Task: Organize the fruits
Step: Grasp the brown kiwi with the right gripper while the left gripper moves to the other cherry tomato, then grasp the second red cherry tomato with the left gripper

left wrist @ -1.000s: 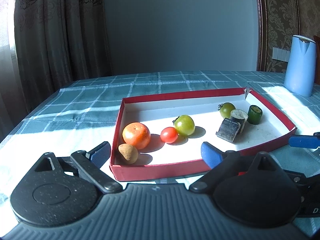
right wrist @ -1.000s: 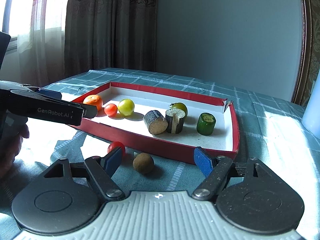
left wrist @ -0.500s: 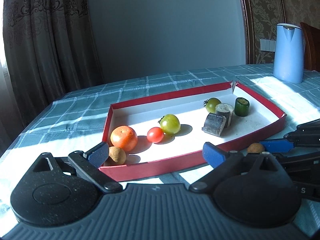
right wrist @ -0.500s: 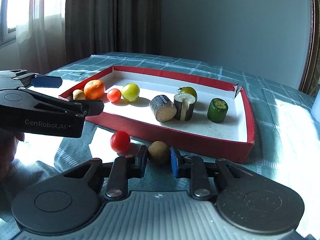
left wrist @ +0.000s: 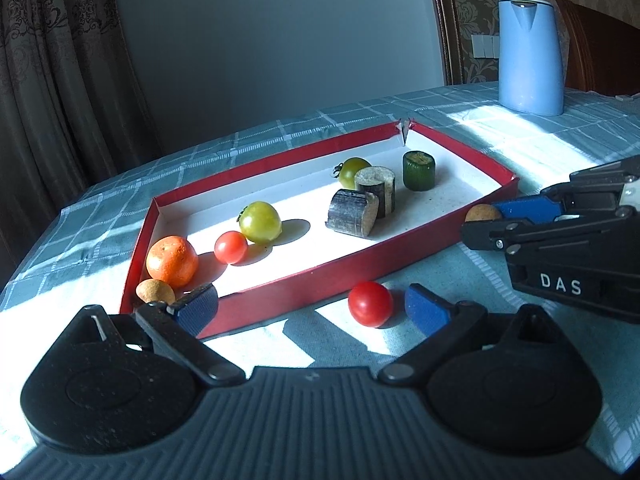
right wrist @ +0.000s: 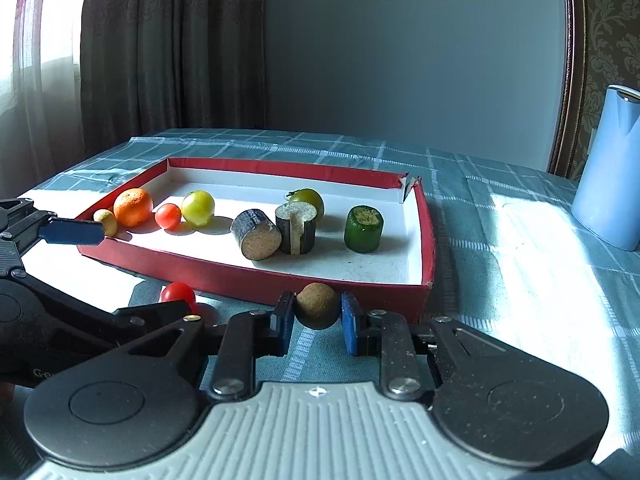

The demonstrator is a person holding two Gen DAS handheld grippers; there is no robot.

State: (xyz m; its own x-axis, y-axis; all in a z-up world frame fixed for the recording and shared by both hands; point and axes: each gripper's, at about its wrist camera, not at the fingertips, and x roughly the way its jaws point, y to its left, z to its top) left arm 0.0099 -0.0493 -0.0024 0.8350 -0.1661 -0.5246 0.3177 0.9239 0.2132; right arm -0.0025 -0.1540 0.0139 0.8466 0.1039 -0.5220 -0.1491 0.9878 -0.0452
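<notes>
A red-walled tray (left wrist: 320,276) (right wrist: 248,280) holds an orange (left wrist: 172,256), a red cherry tomato (left wrist: 231,247), two green tomatoes (left wrist: 261,222), cut vegetable pieces (left wrist: 352,218) and a small brown fruit (left wrist: 155,291) in its near left corner. On the cloth in front of the tray lies a loose red tomato (left wrist: 370,304) (right wrist: 178,293). My left gripper (left wrist: 310,308) is open, and the tomato sits between its fingers, close to the right pad. My right gripper (right wrist: 316,316) (left wrist: 486,220) is shut on a second round brown fruit (right wrist: 316,306) (left wrist: 480,213), just outside the tray's near wall.
A light blue kettle (left wrist: 528,56) (right wrist: 612,184) stands on the checked tablecloth (left wrist: 500,128) to the right of the tray. Curtains (right wrist: 140,60) hang behind the table on the left. A dark wooden chair back (left wrist: 600,52) shows behind the kettle.
My right gripper has closed on the brown fruit on the cloth. My left gripper has swung right, from facing the tray's left corner to straddling the loose red tomato.
</notes>
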